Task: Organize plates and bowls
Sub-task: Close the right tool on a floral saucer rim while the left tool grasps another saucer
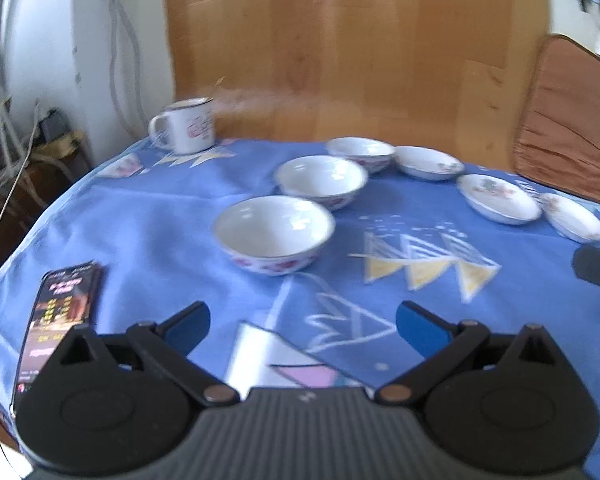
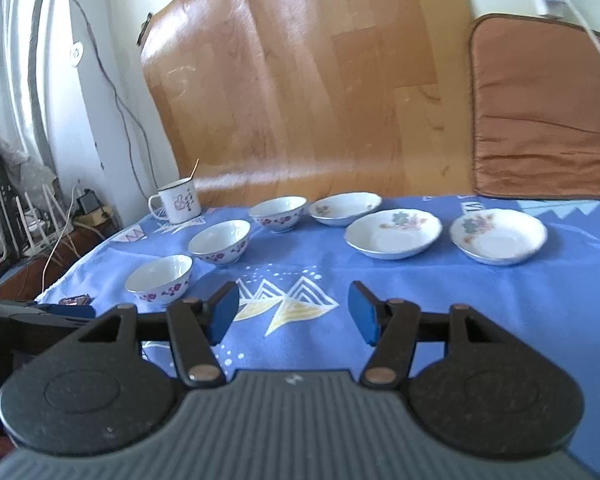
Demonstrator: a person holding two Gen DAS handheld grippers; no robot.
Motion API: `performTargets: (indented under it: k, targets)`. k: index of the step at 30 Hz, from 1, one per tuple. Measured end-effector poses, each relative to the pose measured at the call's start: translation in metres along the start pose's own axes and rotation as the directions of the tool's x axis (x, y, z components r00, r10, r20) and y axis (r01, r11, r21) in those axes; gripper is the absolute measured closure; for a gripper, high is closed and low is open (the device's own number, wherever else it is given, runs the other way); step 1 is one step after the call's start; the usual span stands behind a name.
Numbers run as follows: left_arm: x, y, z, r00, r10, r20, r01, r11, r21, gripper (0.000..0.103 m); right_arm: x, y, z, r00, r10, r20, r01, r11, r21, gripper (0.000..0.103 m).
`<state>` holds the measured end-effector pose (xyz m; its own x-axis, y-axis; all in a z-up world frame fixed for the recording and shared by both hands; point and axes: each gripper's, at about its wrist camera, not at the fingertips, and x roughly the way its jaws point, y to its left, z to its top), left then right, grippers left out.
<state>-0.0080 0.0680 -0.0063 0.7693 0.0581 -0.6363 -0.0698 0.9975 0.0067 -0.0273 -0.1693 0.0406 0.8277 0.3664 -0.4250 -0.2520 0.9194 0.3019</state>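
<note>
Both grippers sitting empty: left gripper (image 1: 303,322) jaws wide apart, nearest white floral-banded enamel bowl (image 1: 274,233) lying just ahead; right gripper (image 2: 293,312) jaws parted, three white floral shallow plates (image 2: 393,233) lying ahead on blue patterned tablecloth (image 2: 480,320).

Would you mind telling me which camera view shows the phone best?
The left wrist view: the phone lies on the blue tablecloth with its lit screen visible. The right wrist view shows only a sliver of it.

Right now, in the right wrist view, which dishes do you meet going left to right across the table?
Nearest bowl → mug → middle bowl → far bowl → far plate → middle plate → right plate.
</note>
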Motion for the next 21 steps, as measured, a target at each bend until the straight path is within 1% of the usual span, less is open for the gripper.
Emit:
performTargets:
  k: [3, 6, 8, 10, 13, 14, 17, 18, 21]
  targets:
    - [0.007, 0.025, 0.006, 1.0, 0.018, -0.021, -0.019, 0.999, -0.05, 0.0, 0.013, 0.003, 0.004, 0.999, 0.031, -0.027, -0.031, 0.999, -0.006, 0.04]
    - [0.009, 0.049, 0.014, 0.999, 0.041, -0.014, -0.042, 0.993, -0.11, 0.0, 0.024, 0.01, 0.009, 0.997, 0.063, -0.051, -0.063, 0.998, -0.009, 0.04]
    - [0.006, 0.058, 0.021, 1.0, 0.03, 0.004, -0.03, 0.99, -0.135, 0.0, 0.029, 0.014, 0.012, 0.996, 0.072, -0.051, -0.073, 0.997, -0.026, 0.04]
    - [0.005, 0.057, 0.026, 1.0, -0.008, 0.022, 0.011, 0.99, -0.141, 0.001, 0.033, 0.015, 0.016, 0.996, 0.069, -0.048, -0.071, 0.997, -0.042, 0.041]
    - [0.007, 0.035, 0.038, 0.993, -0.113, 0.028, 0.116, 0.988, -0.106, 0.003, 0.042, 0.005, 0.022, 0.998, 0.044, -0.046, -0.046, 0.998, -0.037, 0.041]
    - [0.01, 0.023, 0.044, 0.987, -0.158, 0.027, 0.16, 0.984, -0.083, 0.004, 0.046, 0.0, 0.025, 0.998, 0.031, -0.049, -0.033, 0.999, -0.031, 0.041]
    - [0.025, -0.015, 0.062, 0.966, -0.258, 0.009, 0.258, 0.966, -0.023, 0.009, 0.057, -0.023, 0.035, 0.998, -0.016, -0.065, 0.016, 1.0, -0.003, 0.046]
    - [0.032, -0.027, 0.069, 0.962, -0.274, 0.004, 0.274, 0.962, -0.005, 0.01, 0.062, -0.03, 0.04, 0.997, -0.033, -0.069, 0.033, 0.999, -0.003, 0.047]
    - [0.058, -0.063, 0.088, 0.957, -0.29, -0.005, 0.29, 0.956, 0.044, 0.011, 0.081, -0.055, 0.057, 0.992, -0.082, -0.094, 0.081, 0.997, -0.008, 0.049]
